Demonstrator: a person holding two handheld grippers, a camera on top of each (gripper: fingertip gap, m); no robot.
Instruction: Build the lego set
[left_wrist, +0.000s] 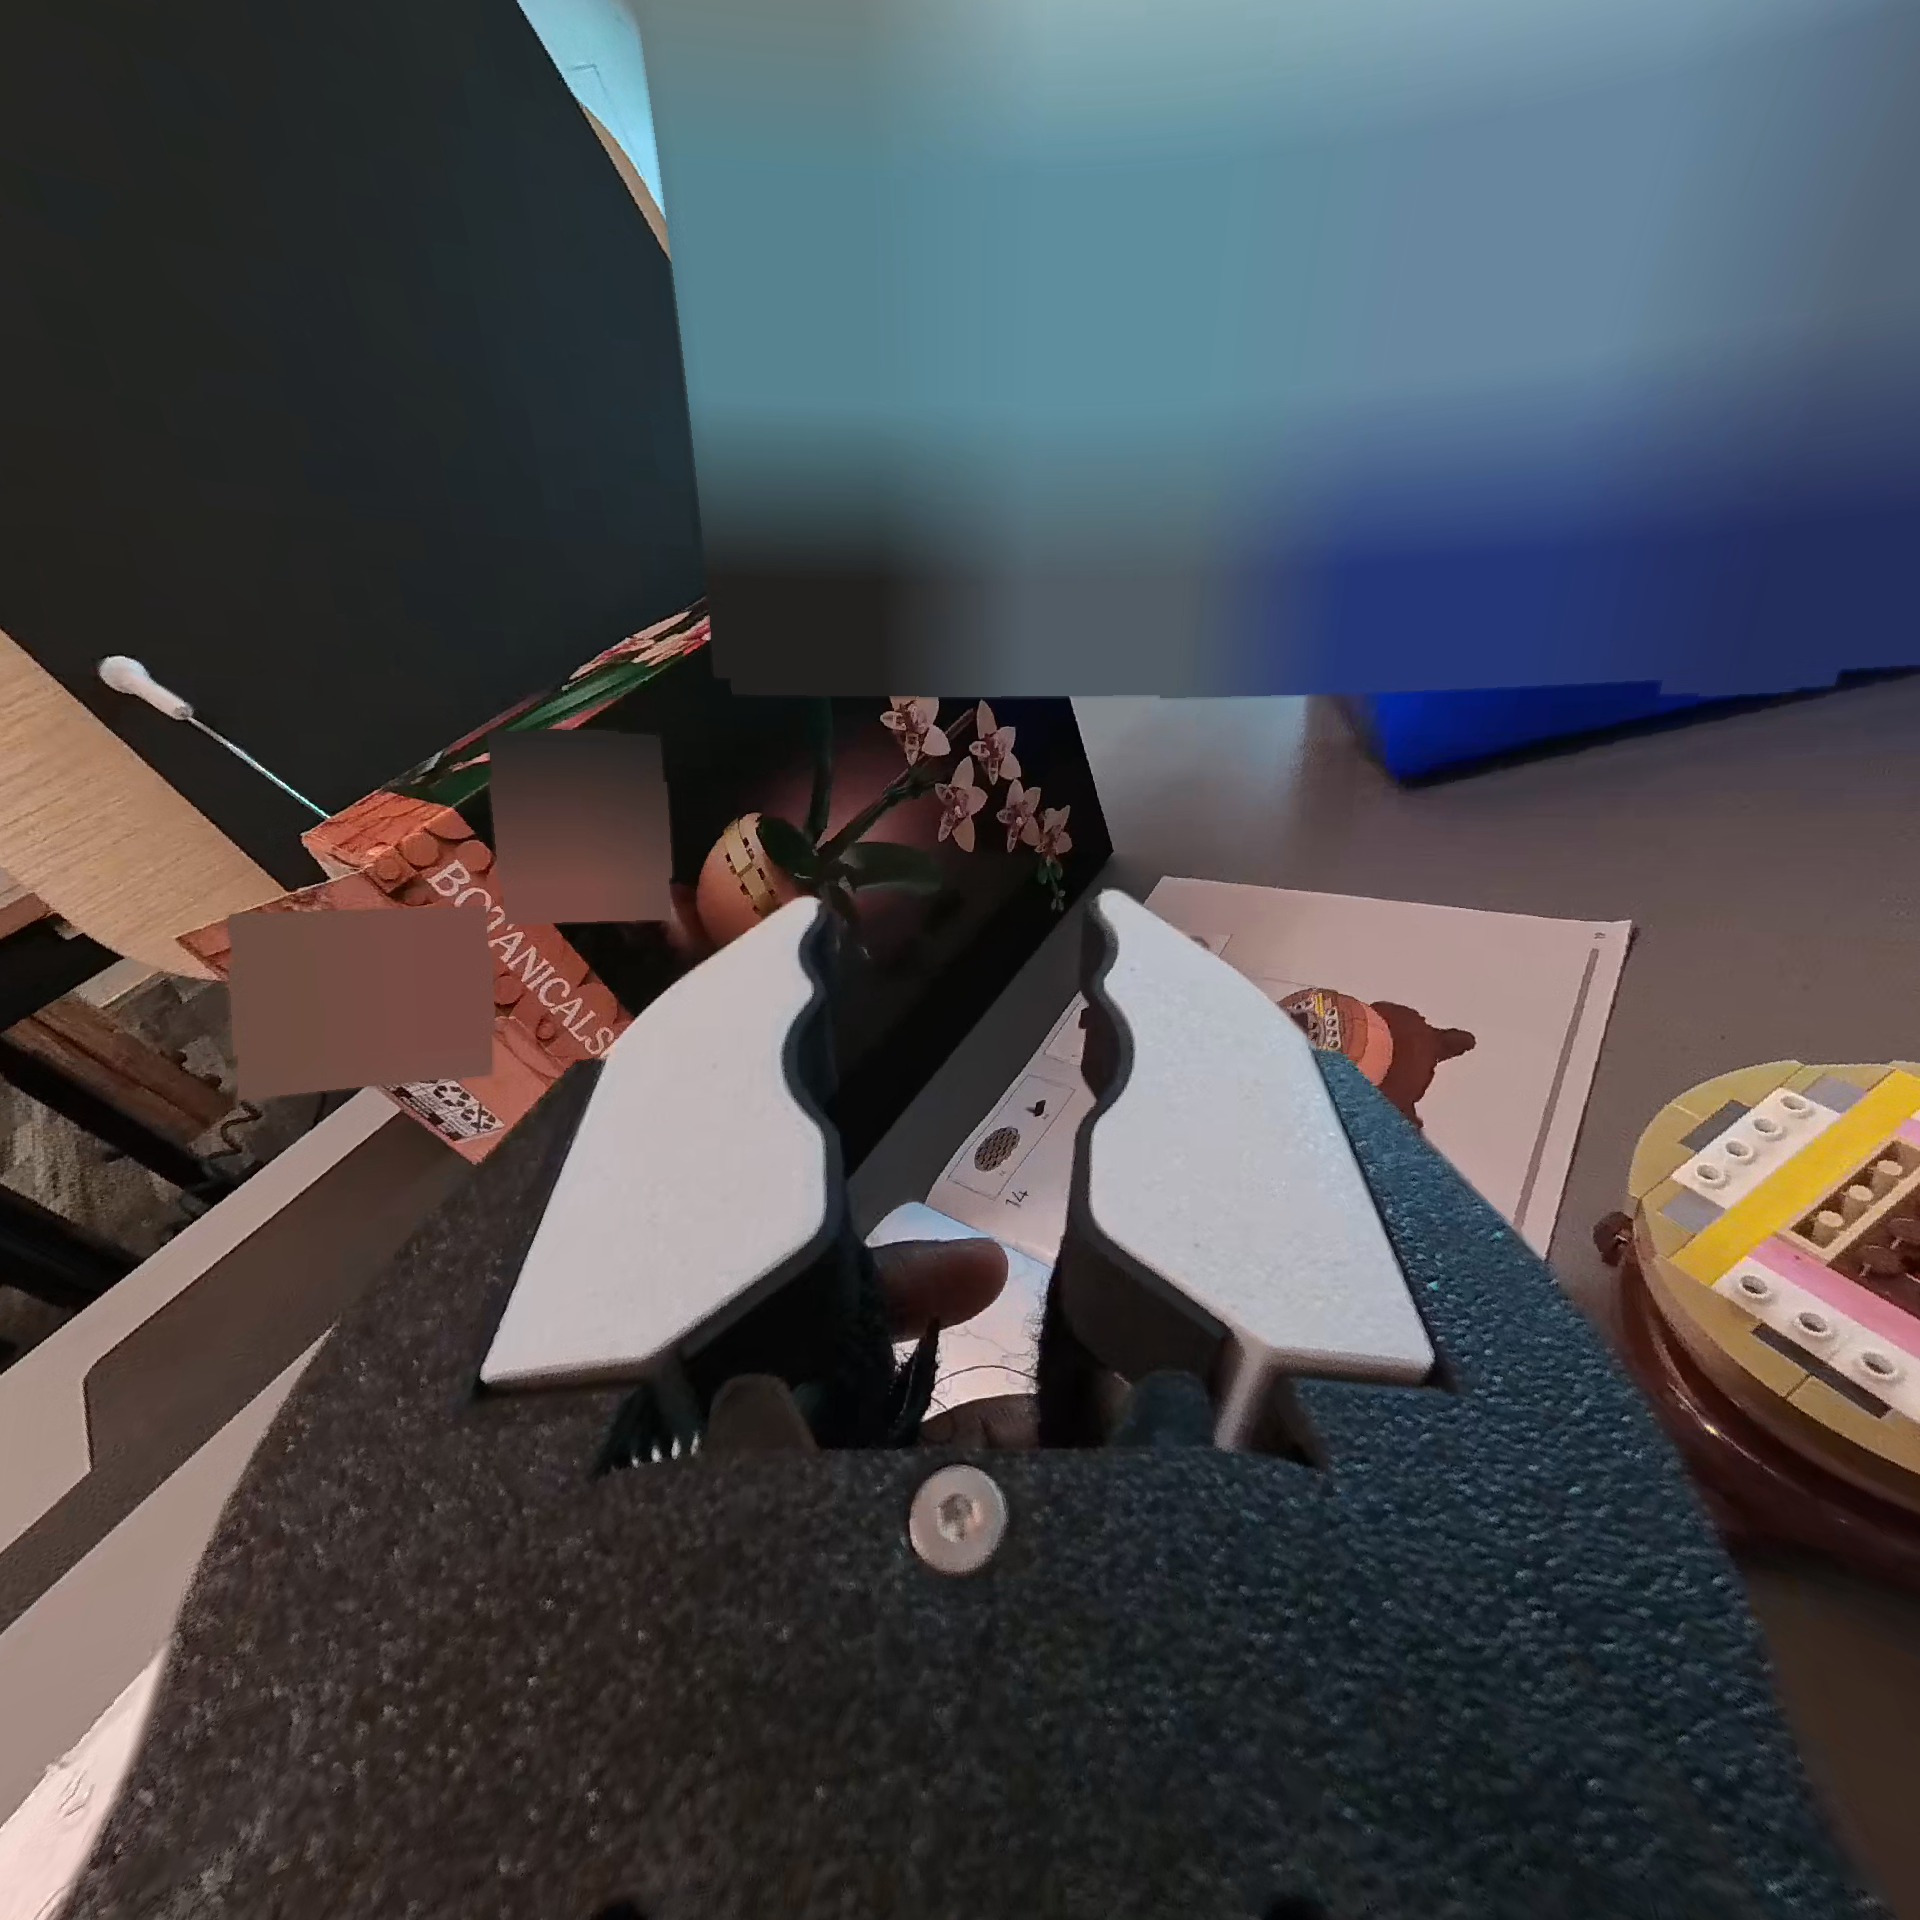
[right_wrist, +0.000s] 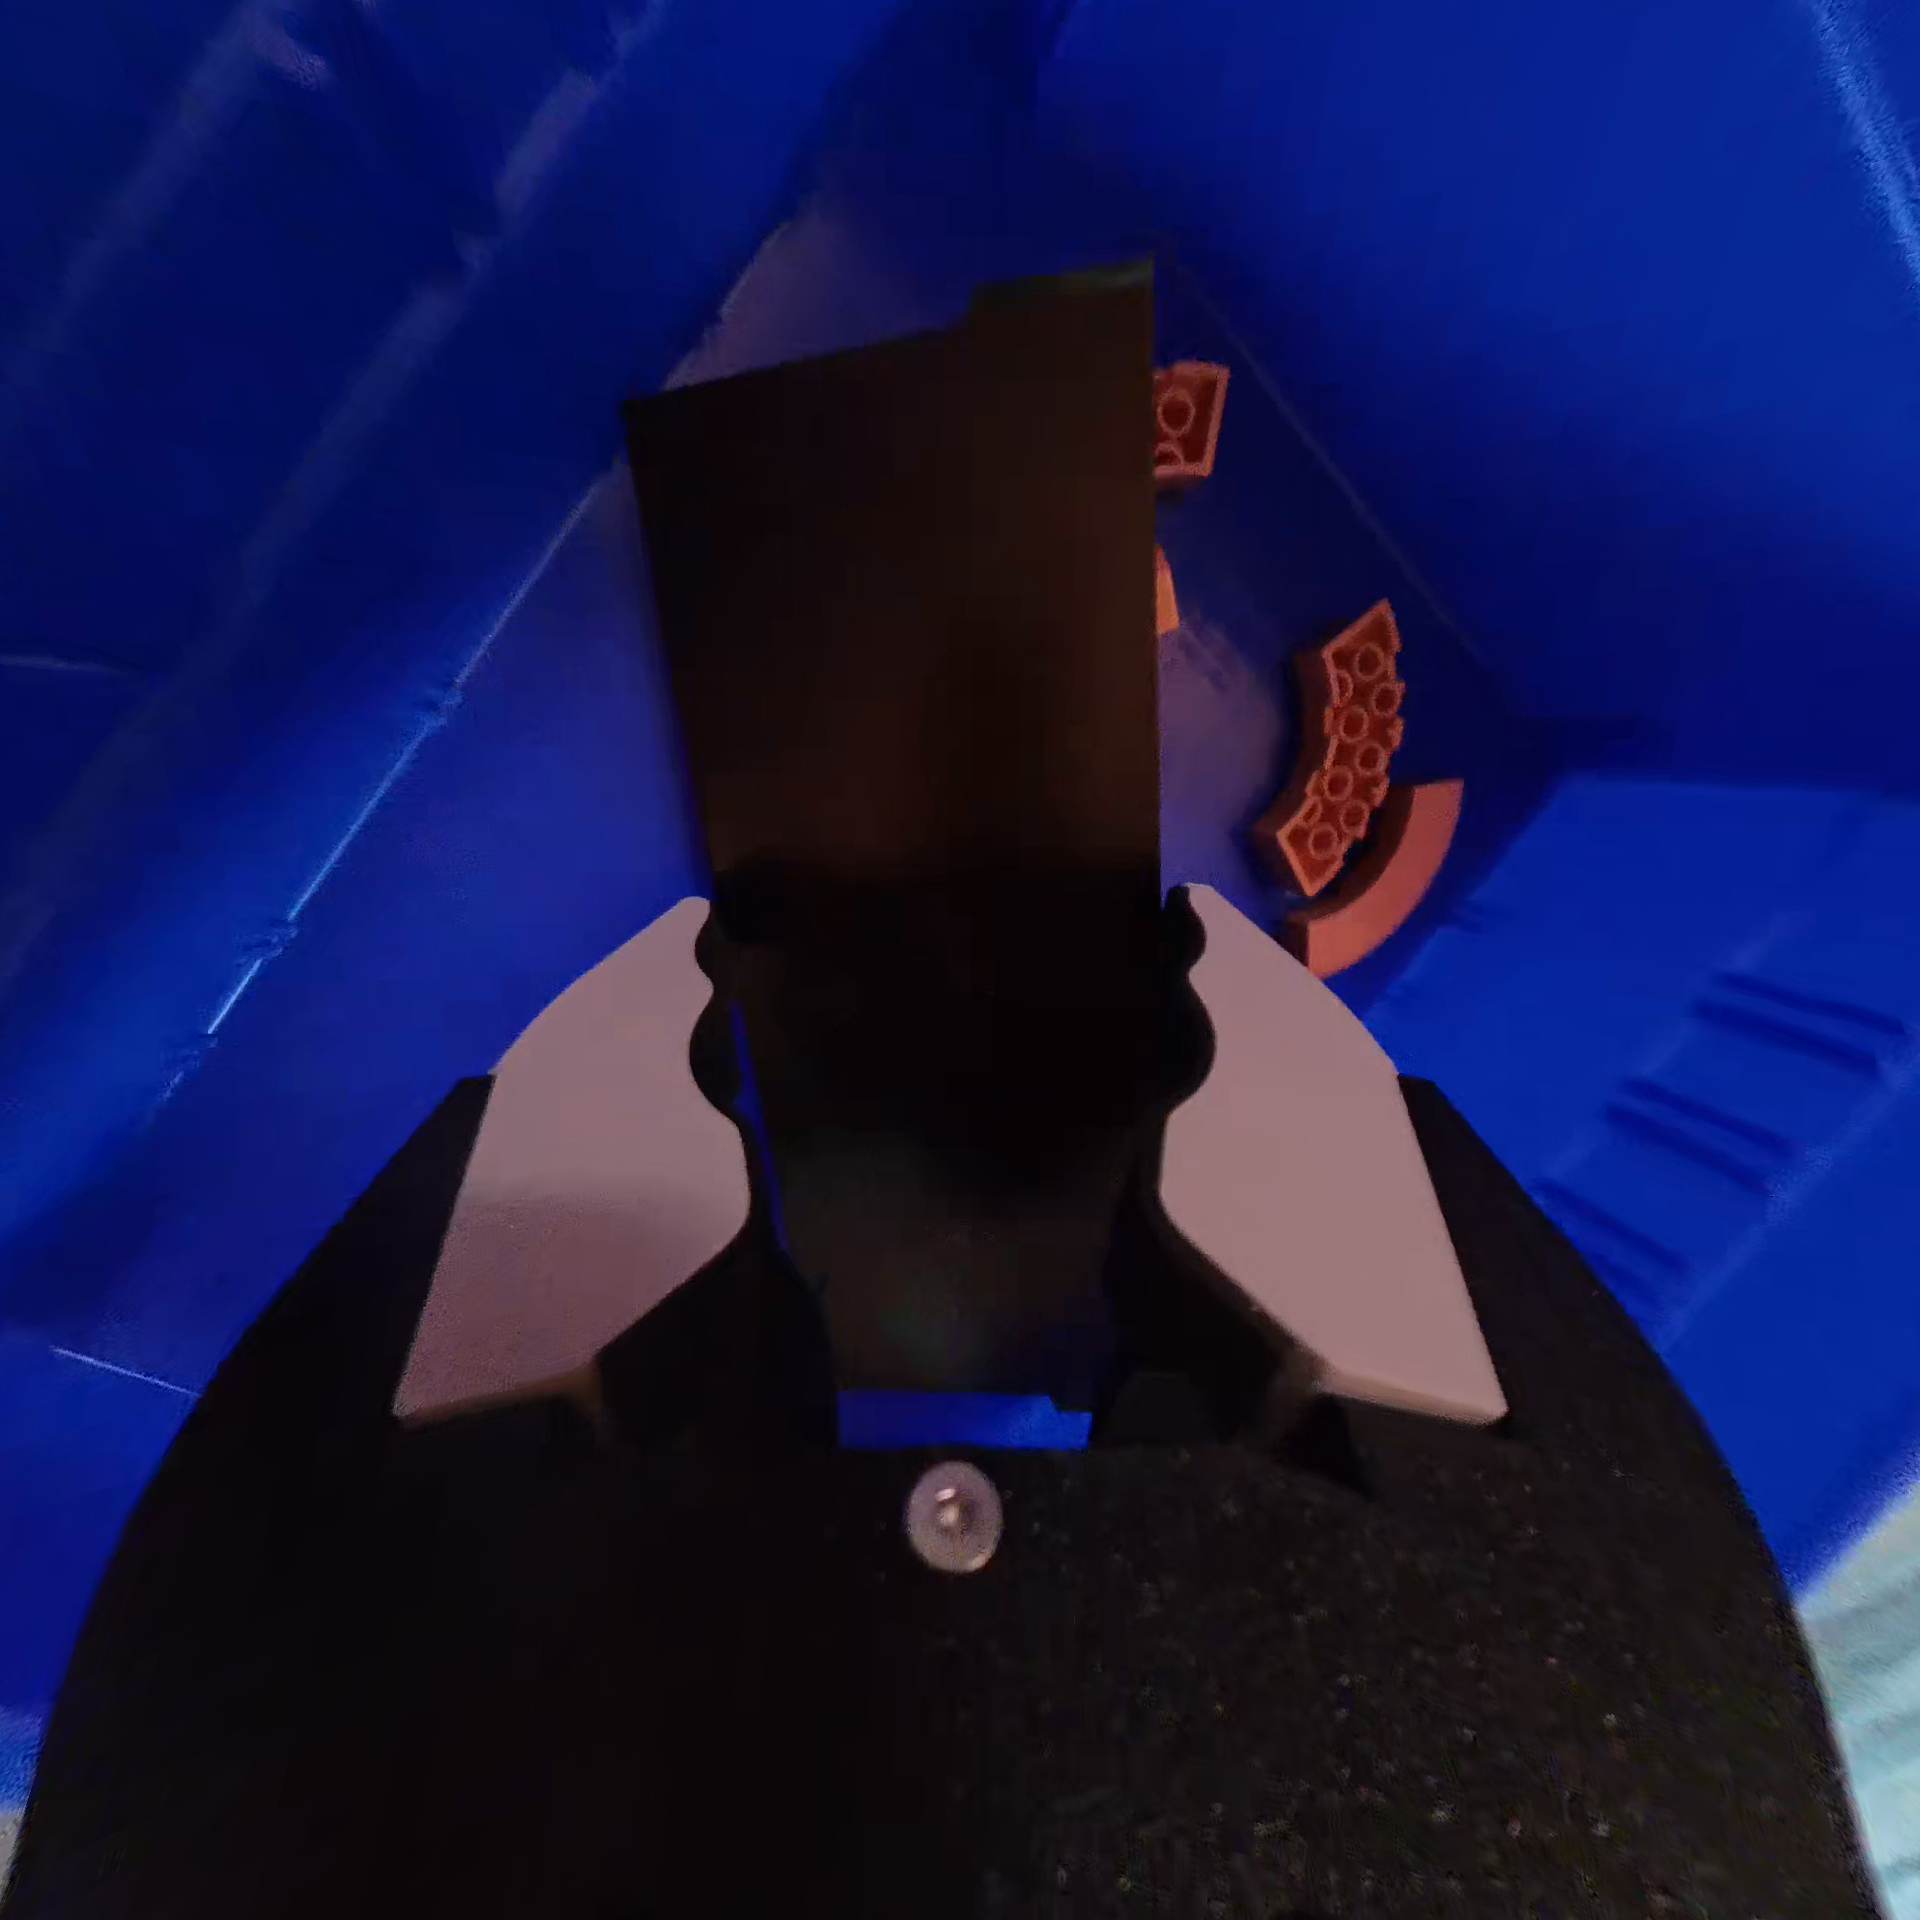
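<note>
Left gripper (left_wrist: 956, 935) hovers over the grey desk (left_wrist: 1455, 831), jaws apart, nothing between them. Beyond its tips stands the set's box (left_wrist: 914, 810) with an orchid picture, centre frame; an instruction sheet (left_wrist: 1455, 1018) lies flat just right of it. The partly built lego base (left_wrist: 1787, 1226), round, brown with yellow, white and pink bricks, sits at the right edge. Right gripper (right_wrist: 940, 904) is inside a blue bin (right_wrist: 364, 520), jaws apart with a dark flat panel (right_wrist: 904, 623) between them; cannot tell if they grip it. Curved orange lego pieces (right_wrist: 1345, 748) lie right of centre.
</note>
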